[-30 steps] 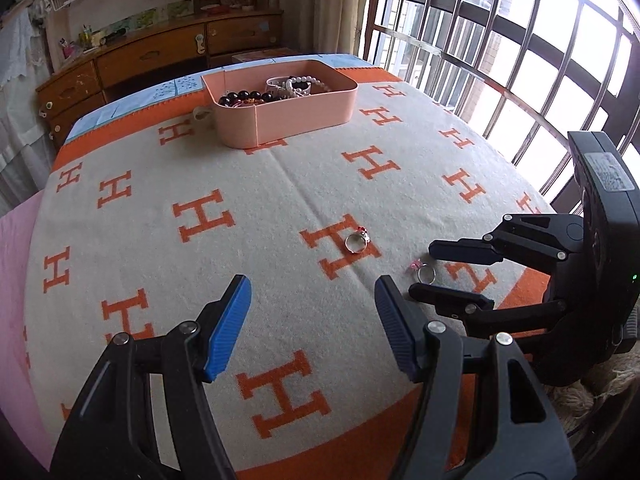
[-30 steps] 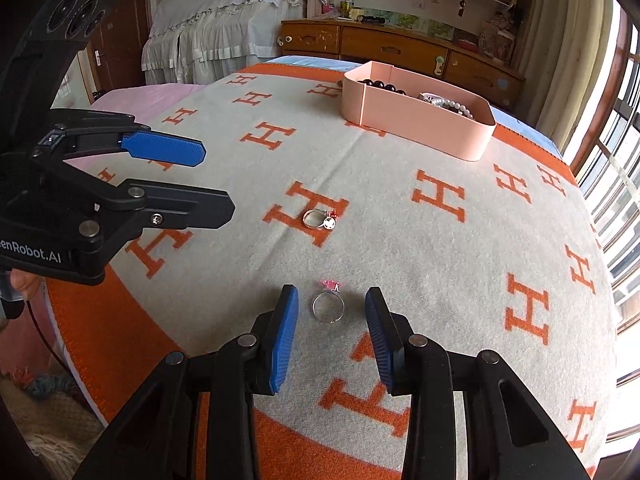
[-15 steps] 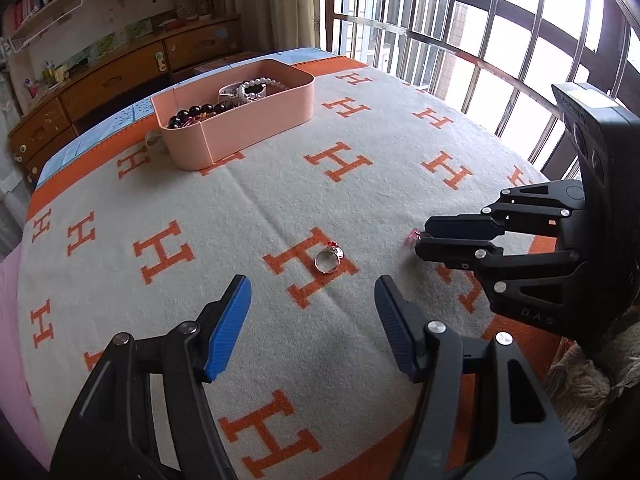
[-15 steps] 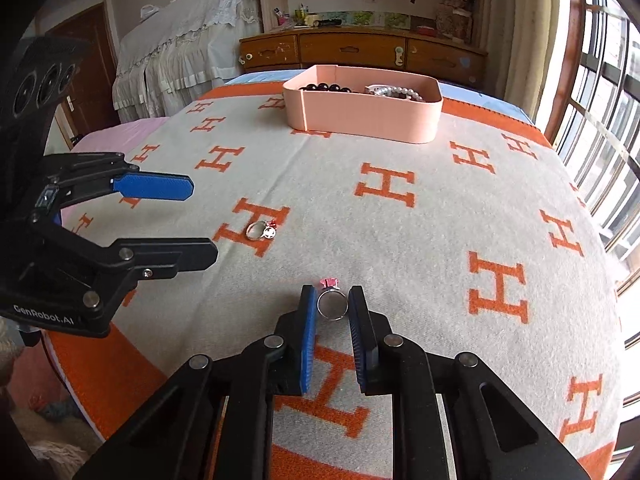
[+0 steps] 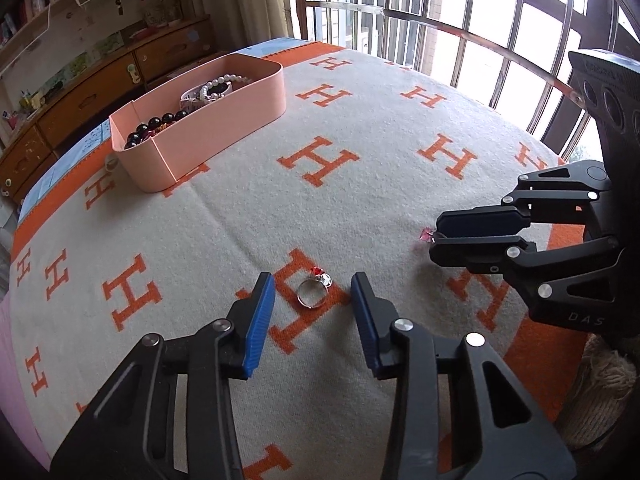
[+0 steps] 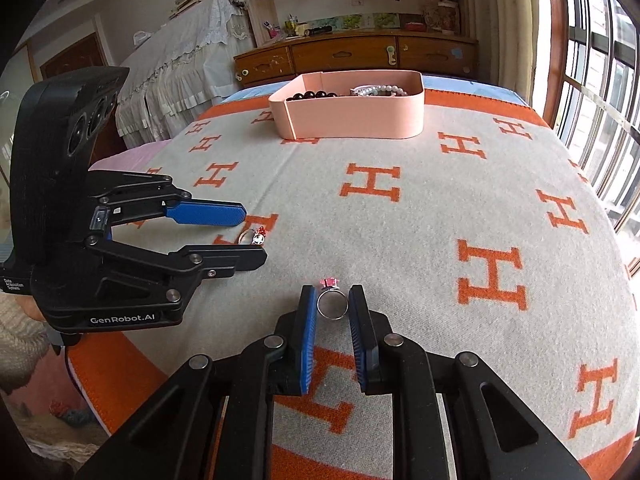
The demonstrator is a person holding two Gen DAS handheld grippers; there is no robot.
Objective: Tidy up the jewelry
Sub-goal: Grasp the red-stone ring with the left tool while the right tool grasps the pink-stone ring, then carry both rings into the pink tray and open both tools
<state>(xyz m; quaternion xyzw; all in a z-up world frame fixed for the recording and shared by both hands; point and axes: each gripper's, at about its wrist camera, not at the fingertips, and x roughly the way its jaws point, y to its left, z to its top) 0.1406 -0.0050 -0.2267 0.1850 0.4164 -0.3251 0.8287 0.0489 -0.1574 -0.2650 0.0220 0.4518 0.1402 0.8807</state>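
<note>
While two small rings lie on a cream blanket [image 5: 360, 208] patterned with orange H shapes, a person holds a pair of tongs over each one. In the lower middle of the right wrist view, the right tongs [image 6: 333, 304] have their blue pads drawn in close against a thin silver ring with a pink stone [image 6: 330, 300]; the band sits upright between the pads, which appear to press on it from both sides. In the lower middle of the left wrist view, the left tongs [image 5: 313, 300] are closing, with a silver ring with a red stone [image 5: 314, 290] lying between the blue fingers [image 5: 260, 312] but not yet touched; clear gaps show on each side.

At the upper left of the left wrist view stands a pink tray [image 5: 224, 136], well apart from both rings, already holding a dark bead bracelet [image 5: 154, 126] and a pearl bracelet [image 5: 224, 82].

Both rings look very light, stiff and smooth, so they will likely slip or flip out under a careless squeeze. The soft blanket gives under them, which may let the pads dig in beneath the band. The best hold seems to be across the round band at its widest, with the stone left clear above the pads, since the stone setting looks like the delicate part.
</note>
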